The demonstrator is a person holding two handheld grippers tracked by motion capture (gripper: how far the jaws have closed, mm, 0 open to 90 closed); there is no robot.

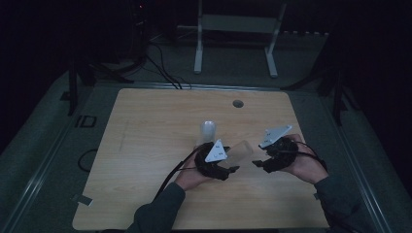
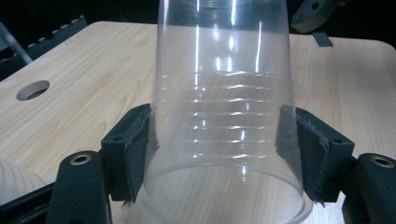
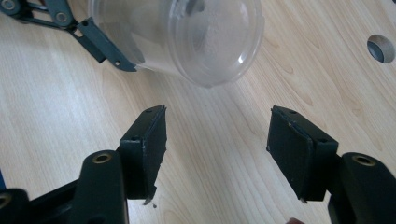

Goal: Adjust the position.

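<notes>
Dark flooring and a white frame are lying beyond the pale wooden counter (image 1: 145,145) in the high view, where the left tool (image 1: 233,169) is pinching a clear plastic cup (image 1: 239,151) just off the surface, near an upright second cup (image 1: 208,131).

Left gripper view: pads (image 2: 135,154) are squeezing the ribbed wall near the rim; it looks light, thin, slippery, easily crushed, so a gentle hold there suits.

Right gripper view: the right tool (image 3: 217,149) is standing spread and empty, facing the cup's closed base, its long axis pointing from the left tool toward this one.
</notes>
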